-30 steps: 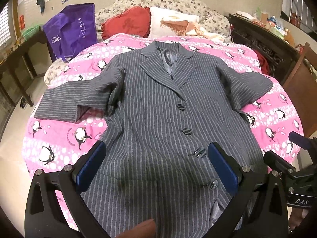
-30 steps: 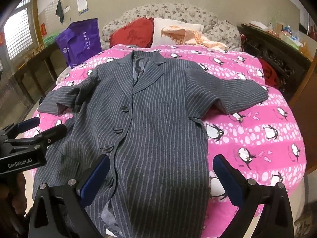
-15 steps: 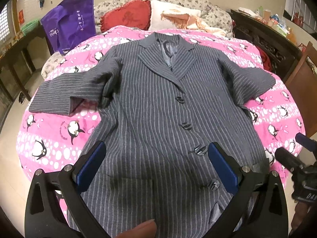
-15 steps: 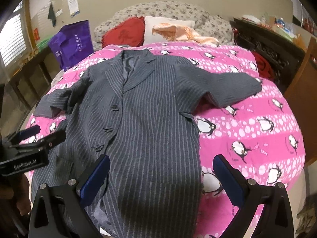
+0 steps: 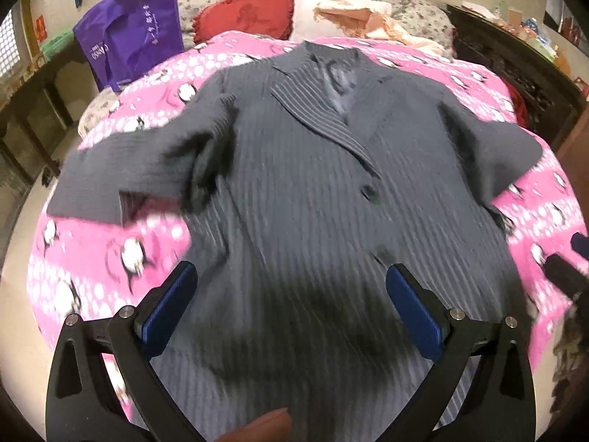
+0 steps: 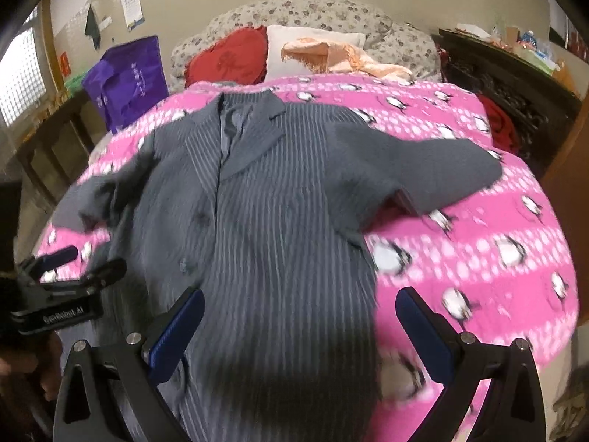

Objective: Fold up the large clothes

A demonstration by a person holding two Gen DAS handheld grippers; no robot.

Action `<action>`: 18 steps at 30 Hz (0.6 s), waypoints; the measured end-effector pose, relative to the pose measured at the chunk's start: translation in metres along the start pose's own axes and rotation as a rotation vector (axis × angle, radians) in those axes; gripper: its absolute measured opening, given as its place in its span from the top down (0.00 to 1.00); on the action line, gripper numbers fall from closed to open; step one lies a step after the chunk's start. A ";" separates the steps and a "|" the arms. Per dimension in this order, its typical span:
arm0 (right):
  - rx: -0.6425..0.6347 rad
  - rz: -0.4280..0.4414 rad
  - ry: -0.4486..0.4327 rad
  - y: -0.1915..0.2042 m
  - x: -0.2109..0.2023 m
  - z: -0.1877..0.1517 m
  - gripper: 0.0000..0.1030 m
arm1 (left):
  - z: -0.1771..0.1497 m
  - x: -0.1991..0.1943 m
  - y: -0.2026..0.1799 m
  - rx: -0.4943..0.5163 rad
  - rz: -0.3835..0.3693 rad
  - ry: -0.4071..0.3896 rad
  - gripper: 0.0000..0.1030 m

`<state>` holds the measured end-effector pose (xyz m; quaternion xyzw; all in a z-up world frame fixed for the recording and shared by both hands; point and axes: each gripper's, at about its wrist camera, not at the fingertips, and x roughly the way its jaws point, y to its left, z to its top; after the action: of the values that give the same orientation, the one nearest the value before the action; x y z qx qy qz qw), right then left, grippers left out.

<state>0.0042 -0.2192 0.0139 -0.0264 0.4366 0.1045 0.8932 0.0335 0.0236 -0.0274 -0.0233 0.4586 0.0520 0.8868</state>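
A grey pinstriped coat [image 5: 305,191] [image 6: 272,206] lies face up and buttoned on a pink penguin-print bed cover [image 5: 92,254] [image 6: 478,258], collar toward the pillows, both sleeves spread sideways. My left gripper [image 5: 291,287] hovers open over the coat's lower front, holding nothing. My right gripper [image 6: 300,313] hangs open above the coat's lower right side near its edge, also holding nothing. The left gripper [image 6: 73,276] shows at the left edge of the right wrist view. Both views are blurred by motion.
A red cushion [image 5: 246,7], a white pillow [image 5: 331,11] with a peach cloth [image 6: 342,55] lie at the bed's head. A purple bag [image 5: 129,33] stands at the back left. Dark wooden furniture [image 5: 515,66] flanks the right side, a wooden bench [image 6: 44,140] the left.
Both grippers have moved forward and lower over the coat, which now fills more of each view. The coat itself has not shifted and both grippers stay open.
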 end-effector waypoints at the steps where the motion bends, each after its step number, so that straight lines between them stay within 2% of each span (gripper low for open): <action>1: 0.008 0.012 0.004 -0.001 0.008 0.010 0.00 | 0.005 0.006 0.004 -0.002 0.013 -0.005 0.00; 5: 0.071 0.066 0.053 -0.002 0.053 0.043 0.00 | 0.024 0.042 0.011 -0.003 0.057 0.004 0.00; 7: 0.100 0.095 0.095 -0.002 0.085 0.048 0.00 | 0.024 0.060 0.008 -0.015 0.026 0.036 0.00; 10: 0.054 0.022 0.125 0.003 0.129 0.041 0.00 | 0.014 0.084 0.000 -0.021 -0.034 0.061 0.00; 12: 0.019 0.012 0.117 0.005 0.145 0.031 0.00 | 0.005 0.098 -0.004 -0.018 -0.029 0.058 0.00; 13: 0.007 0.005 0.120 0.004 0.154 0.023 0.00 | 0.002 0.096 -0.003 -0.029 -0.036 0.023 0.00; 15: 0.027 0.036 0.045 -0.002 0.154 0.012 0.00 | -0.002 0.094 -0.002 -0.034 -0.043 -0.004 0.00; 18: 0.029 0.047 0.021 -0.004 0.154 0.009 0.00 | -0.007 0.091 0.000 -0.045 -0.043 -0.025 0.00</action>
<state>0.1033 -0.1968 -0.1016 -0.0041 0.4478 0.1190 0.8862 0.0801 0.0290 -0.1054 -0.0525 0.4454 0.0436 0.8927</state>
